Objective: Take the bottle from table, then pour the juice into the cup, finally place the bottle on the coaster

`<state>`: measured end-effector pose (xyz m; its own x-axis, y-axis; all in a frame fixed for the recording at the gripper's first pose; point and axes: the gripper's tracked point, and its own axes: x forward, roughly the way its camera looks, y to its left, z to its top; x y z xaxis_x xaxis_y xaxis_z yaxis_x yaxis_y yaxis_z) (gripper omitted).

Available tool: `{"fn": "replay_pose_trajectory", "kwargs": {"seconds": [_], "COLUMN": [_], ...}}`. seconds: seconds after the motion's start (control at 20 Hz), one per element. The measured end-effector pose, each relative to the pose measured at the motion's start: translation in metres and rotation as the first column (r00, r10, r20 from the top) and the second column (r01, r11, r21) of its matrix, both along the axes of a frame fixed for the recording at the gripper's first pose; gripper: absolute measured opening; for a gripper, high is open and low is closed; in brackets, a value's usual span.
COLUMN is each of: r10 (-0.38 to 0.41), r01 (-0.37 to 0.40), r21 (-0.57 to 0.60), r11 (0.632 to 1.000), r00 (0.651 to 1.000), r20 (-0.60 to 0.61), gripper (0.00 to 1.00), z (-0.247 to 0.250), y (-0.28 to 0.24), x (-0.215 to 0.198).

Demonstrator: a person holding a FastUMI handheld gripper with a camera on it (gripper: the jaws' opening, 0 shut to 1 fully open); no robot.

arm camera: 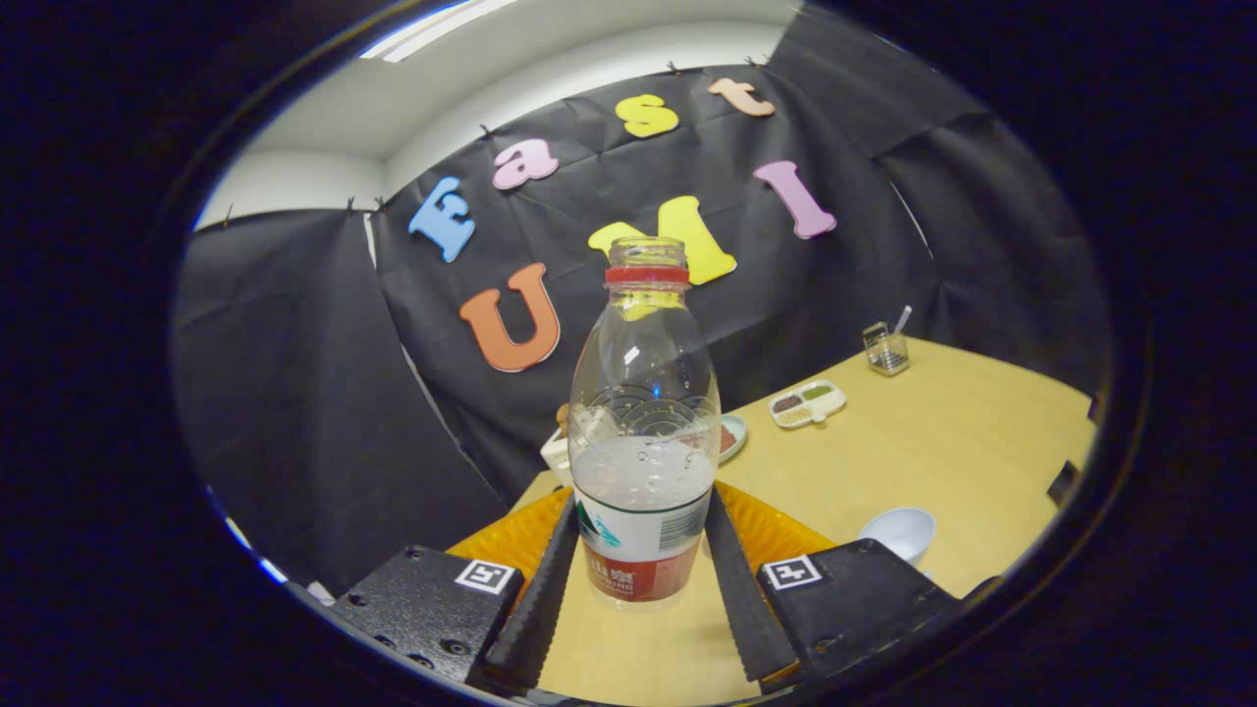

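Clear plastic bottle [643, 422], uncapped and roughly half full of cloudy juice, stands between the fingers of the gripper [640, 550].

Both fingers look pressed against its labelled lower body, narrowly spread to the bottle's width. A steady, upright lift seems wise, since the open neck would spill at any tilt. White cup [901, 531] sits on the wooden table [943, 442] off to the right; a divided dish [807, 404] and small clear holder [886, 349] lie beyond, well apart. Nothing blocks the way to the cup.

Tool [643, 550]: textured housing, square markers
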<state>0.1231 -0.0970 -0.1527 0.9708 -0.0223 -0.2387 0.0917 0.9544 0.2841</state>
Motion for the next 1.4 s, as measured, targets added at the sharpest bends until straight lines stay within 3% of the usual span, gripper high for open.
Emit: {"fn": "replay_pose_trajectory", "kwargs": {"seconds": [0.2, 0.4, 0.65, 0.9, 1.25, 1.4], "r10": [-0.042, -0.037, -0.005, -0.061, -0.097, -0.052], "r01": [0.039, 0.038, 0.02, 0.066, 0.109, 0.068], "r21": [-0.176, -0.326, -0.301, -0.364, -0.36, -0.316], "r11": [0.984, 0.945, 0.953, 0.929, 0.926, 0.946], "r00": [0.999, 0.999, 0.999, 0.998, 0.994, 0.997], "r20": [-0.013, 0.009, 0.051, 0.026, 0.053, 0.058], "gripper": [0.77, 0.77, 0.77, 0.78, 0.77, 0.77], "z": [0.003, 0.025, 0.022, 0.014, 0.021, 0.005], "y": [-0.015, -0.011, 0.0, -0.018, -0.029, -0.017], "x": [-0.002, -0.001, 0.021, 0.054, 0.09, 0.115]}}
